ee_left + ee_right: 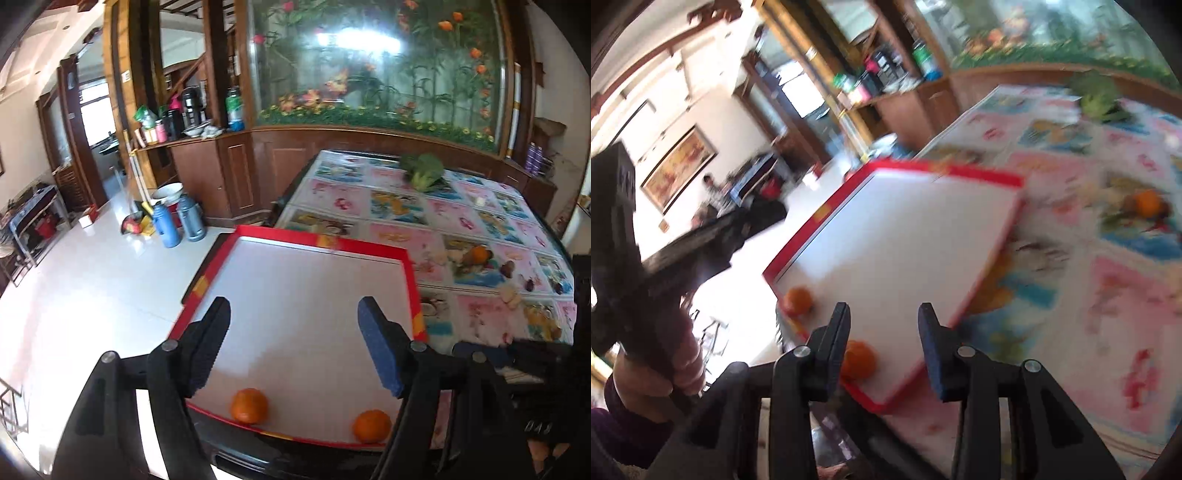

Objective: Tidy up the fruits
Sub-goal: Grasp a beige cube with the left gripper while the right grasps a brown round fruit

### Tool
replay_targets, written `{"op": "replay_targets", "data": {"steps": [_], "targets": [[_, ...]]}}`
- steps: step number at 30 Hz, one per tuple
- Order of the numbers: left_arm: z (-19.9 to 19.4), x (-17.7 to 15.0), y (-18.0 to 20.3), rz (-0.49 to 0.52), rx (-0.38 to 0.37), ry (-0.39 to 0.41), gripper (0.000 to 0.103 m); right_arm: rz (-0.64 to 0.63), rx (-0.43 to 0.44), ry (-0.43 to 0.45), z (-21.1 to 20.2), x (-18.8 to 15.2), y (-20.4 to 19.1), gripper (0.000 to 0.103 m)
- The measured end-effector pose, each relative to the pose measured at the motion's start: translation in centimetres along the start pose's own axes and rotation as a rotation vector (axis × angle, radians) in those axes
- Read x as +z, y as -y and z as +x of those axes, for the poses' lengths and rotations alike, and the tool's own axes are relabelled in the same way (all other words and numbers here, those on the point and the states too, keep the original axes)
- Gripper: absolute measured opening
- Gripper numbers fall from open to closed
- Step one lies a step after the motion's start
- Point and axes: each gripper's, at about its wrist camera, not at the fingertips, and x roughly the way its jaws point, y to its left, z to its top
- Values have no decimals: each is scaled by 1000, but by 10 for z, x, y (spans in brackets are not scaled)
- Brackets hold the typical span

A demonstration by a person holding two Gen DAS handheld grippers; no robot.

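Daylight fills the room, brightest on the pale floor tiles [92, 280], which wash out to near white. A hard glare burns on the glass of the flower mural [358, 40], hiding part of it. The left wrist view is fairly sharp, softening only towards its curved, dark-cornered fisheye edges. The right wrist view is smeared by motion blur: the patterned cloth [1108, 295] and red-rimmed tray [982, 173] streak, and the window [801, 92] blows out.
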Motion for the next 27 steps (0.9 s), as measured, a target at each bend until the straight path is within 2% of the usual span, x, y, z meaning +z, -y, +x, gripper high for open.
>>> {"op": "replay_targets", "data": {"steps": [3,8,12,15,18,20,24,27], "targets": [[3,-1,41,70,-98,-21,72,40,-125,66,-36,-10,38,42],[12,-13,128,225,-297,-107,72,187,-296,126,-105,-44,119,42],[13,-23,186,336,-414,-164,72,314,-376,171,-146,-67,160,43],[11,-27,217,400,-460,-181,72,388,-404,181,-165,-80,181,44],[21,-24,230,432,-437,-177,72,382,-376,170,-160,-81,180,44],[35,-19,234,415,-416,-208,72,350,-376,155,-154,-81,176,44],[56,-10,236,371,-435,-256,72,347,-376,119,-139,-79,179,43],[63,-11,248,391,-473,-284,57,361,-373,101,-135,-82,183,42]]}}
